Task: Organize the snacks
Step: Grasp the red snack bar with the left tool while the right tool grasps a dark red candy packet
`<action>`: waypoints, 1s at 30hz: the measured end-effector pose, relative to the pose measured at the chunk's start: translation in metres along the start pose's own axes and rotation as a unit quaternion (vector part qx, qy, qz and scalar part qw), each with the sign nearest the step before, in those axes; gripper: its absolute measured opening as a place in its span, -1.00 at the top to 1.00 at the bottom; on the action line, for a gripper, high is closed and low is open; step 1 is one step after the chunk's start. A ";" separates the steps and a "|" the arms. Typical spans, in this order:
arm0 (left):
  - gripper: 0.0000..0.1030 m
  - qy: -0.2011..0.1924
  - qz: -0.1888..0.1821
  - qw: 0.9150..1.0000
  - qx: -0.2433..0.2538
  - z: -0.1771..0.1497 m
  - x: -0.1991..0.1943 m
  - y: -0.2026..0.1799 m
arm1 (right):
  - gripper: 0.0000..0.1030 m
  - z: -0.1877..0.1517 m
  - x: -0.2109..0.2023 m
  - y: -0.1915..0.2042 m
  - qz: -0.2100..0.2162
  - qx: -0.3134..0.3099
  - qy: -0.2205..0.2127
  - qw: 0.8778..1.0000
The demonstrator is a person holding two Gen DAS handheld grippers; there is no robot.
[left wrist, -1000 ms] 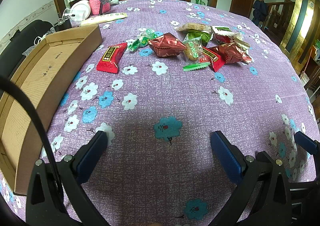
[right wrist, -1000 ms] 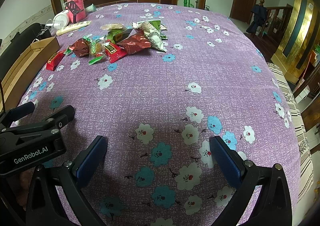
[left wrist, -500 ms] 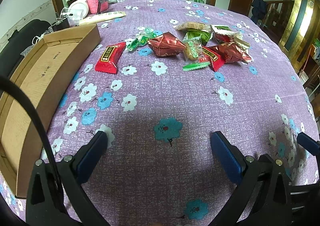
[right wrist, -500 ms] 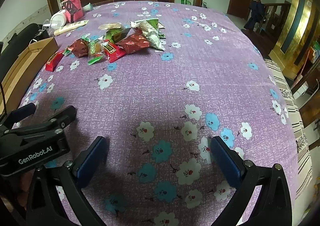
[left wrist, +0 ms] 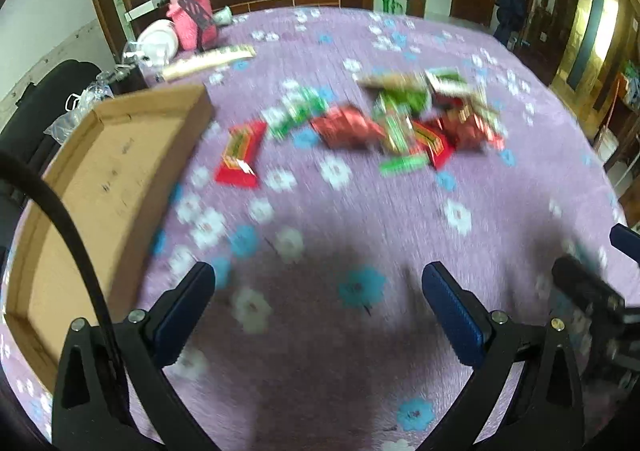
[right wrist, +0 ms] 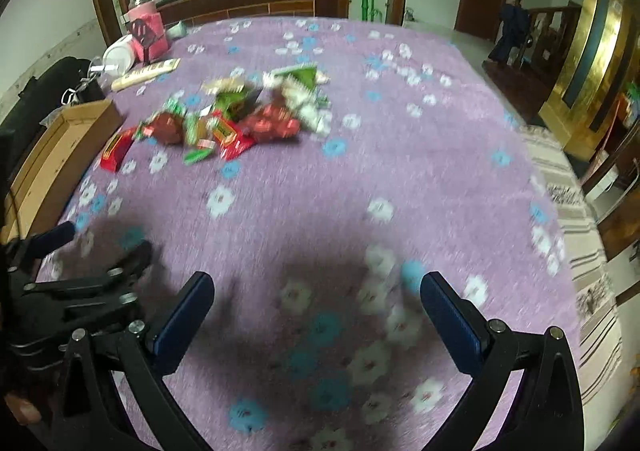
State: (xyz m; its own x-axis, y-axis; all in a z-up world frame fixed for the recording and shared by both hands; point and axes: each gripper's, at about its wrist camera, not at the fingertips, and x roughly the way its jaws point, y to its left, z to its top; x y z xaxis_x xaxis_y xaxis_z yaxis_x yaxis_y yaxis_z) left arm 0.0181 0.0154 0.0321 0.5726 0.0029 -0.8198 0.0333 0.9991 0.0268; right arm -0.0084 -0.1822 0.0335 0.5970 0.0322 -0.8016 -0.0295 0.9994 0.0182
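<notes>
Both views nearer crinkly snacks [left wrist: 400, 127]

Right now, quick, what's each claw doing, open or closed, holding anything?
Left claw: open, holding nothing, above the purple tablecloth.
Right claw: open, holding nothing, short of the snack pile.

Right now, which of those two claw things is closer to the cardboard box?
The left gripper. The cardboard box lies just off its left side, nearly alongside. The right gripper sits farther right, with the left gripper between it and the box. Both are open and empty.
</notes>
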 end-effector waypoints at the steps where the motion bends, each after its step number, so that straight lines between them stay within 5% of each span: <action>1: -1.00 0.005 -0.009 1.000 -0.004 0.010 -0.001 0.007 | -1.00 0.007 0.000 -0.003 0.003 0.004 -0.004 1.000; 13: -1.00 0.045 -0.048 0.997 -0.045 0.088 0.004 0.062 | -0.95 0.090 0.063 0.020 0.059 -0.064 0.017 0.996; 16: -1.00 0.061 -0.078 0.994 -0.038 0.102 0.006 0.067 | -0.58 0.094 0.088 0.022 0.073 -0.063 0.056 0.994; 17: -1.00 0.068 -0.089 0.993 -0.040 0.106 0.007 0.068 | -0.32 0.096 0.093 0.022 0.071 -0.061 0.063 0.994; 22: -1.00 0.091 -0.134 0.985 -0.056 0.118 0.018 0.060 | 0.03 0.097 0.104 0.020 0.080 -0.042 0.080 0.993; 30: -0.86 0.133 -0.135 0.981 -0.037 0.107 0.057 0.033 | 0.05 0.096 0.104 0.011 0.097 -0.026 0.082 0.992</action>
State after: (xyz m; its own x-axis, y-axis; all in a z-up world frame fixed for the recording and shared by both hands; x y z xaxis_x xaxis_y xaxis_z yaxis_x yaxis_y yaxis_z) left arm 0.1391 0.0437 0.0476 0.3171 -0.2609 -0.9118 0.0881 0.9654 -0.2456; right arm 0.1302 -0.1664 0.0082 0.4376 0.2169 -0.8727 -0.1756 0.9724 0.1536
